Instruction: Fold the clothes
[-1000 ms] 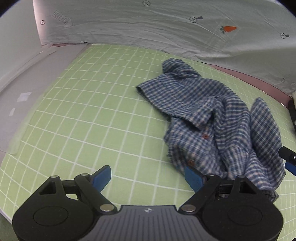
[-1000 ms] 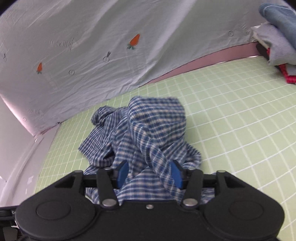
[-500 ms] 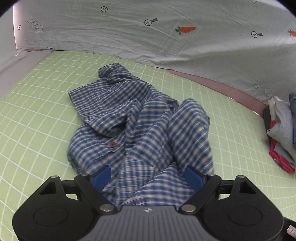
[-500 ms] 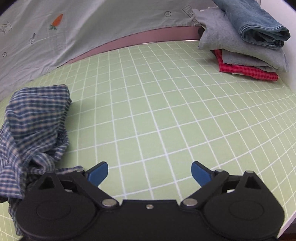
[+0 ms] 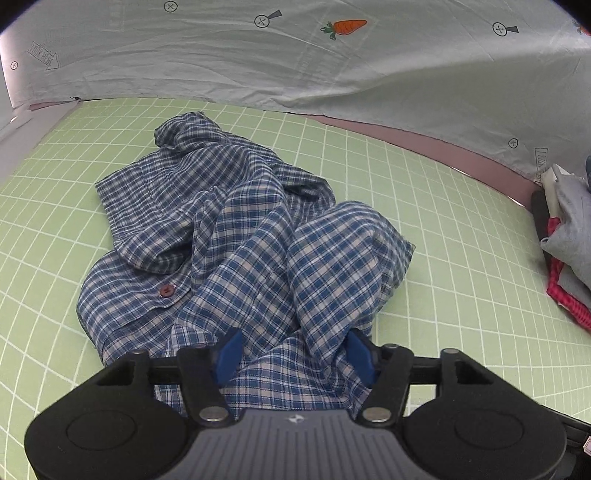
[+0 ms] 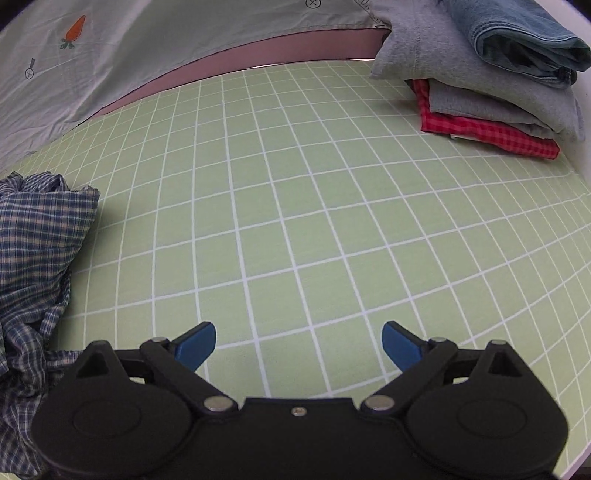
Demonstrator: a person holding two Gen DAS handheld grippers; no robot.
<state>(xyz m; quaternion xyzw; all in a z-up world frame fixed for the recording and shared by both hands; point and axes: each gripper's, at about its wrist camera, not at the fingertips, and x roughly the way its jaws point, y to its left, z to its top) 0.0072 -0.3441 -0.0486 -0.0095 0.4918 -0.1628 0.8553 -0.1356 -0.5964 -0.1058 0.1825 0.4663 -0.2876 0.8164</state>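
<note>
1. We see the blue-and-white plaid shirt [image 5: 240, 236] lying crumpled on the green grid mat [image 5: 443, 266], its thin woven cloth bunched in soft ridges and deep folds.
2. Our left gripper [image 5: 293, 350] has its blue fingertips drawn in around a bunch of the shirt's near edge; cloth fills the gap between them and drapes over the gripper's black body.
3. A dark red button [image 5: 166, 291] sits on a flat placket toward the left side of the heap, and one rounded sleeve-like lobe swells up at the right.
4. Our right gripper [image 6: 298, 343] stands wide open over bare mat, its blue fingertips [image 6: 195, 341] well apart and holding nothing.
5. From the right wrist view the shirt [image 6: 33, 251] lies at the left edge, rumpled, with some of its cloth beside the gripper's left shoulder.
6. The mat is smooth and matte, ruled with thin white lines into squares, and it covers the table.
7. At the far right of the mat rests a stack of folded clothes [image 6: 498, 81]: a red checked piece at the bottom, grey knit in the middle and blue denim on top.
8. Behind the mat hangs a pale, lightly wrinkled sheet [image 5: 295, 55] printed with an orange carrot [image 5: 345, 26] and small round marks.
</note>
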